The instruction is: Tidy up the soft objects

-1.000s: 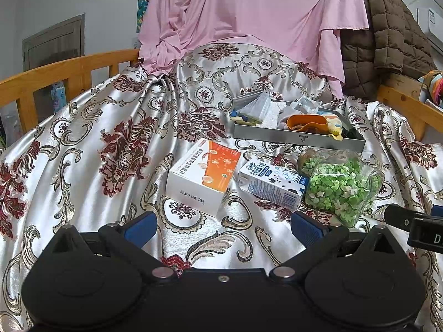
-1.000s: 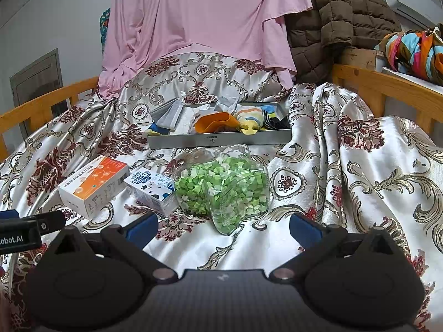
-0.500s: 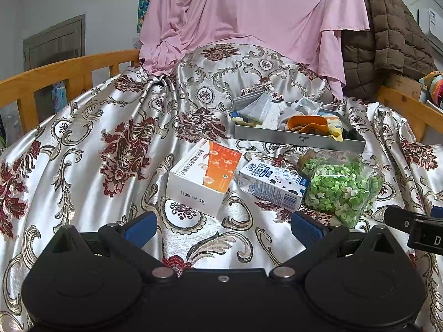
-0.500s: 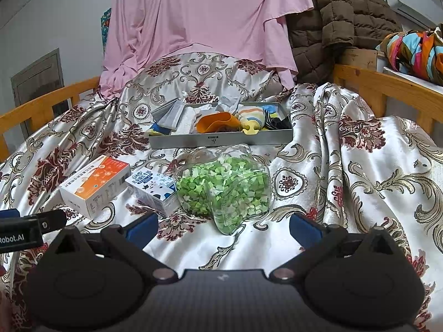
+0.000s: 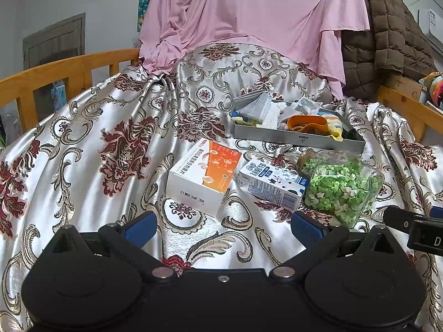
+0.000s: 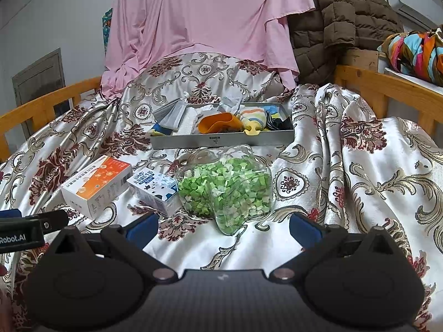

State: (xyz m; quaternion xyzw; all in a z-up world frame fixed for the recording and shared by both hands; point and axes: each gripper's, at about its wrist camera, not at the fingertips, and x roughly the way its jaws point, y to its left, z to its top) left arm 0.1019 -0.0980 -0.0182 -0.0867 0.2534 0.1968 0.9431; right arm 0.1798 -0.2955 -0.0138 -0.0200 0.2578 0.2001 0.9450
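Observation:
A grey metal tray [image 5: 297, 139] [image 6: 221, 140] sits on the patterned satin bedspread, holding soft items: grey cloths [image 5: 253, 106], white tissue, an orange cup-shaped piece [image 6: 218, 121] and a striped sock [image 6: 250, 116]. Nearer lie an orange-and-white box [image 5: 203, 181] [image 6: 97, 184], a blue-and-white milk carton [image 5: 272, 184] [image 6: 155, 186] and a clear star-shaped jar of green paper stars [image 5: 342, 186] [image 6: 225, 191]. My left gripper [image 5: 223, 225] is open and empty, low in front of the box. My right gripper [image 6: 224, 225] is open and empty, just short of the jar.
Wooden bed rails run along the left [image 5: 55, 74] and right [image 6: 387, 88]. A pink sheet [image 5: 249, 13] and a brown quilted jacket [image 6: 340, 13] hang at the back. A colourful bundle [image 6: 415, 52] lies beyond the right rail. Each gripper's edge shows in the other's view.
Both grippers drifted very slightly; the scene shifted a few pixels. Nothing was taken hold of or moved.

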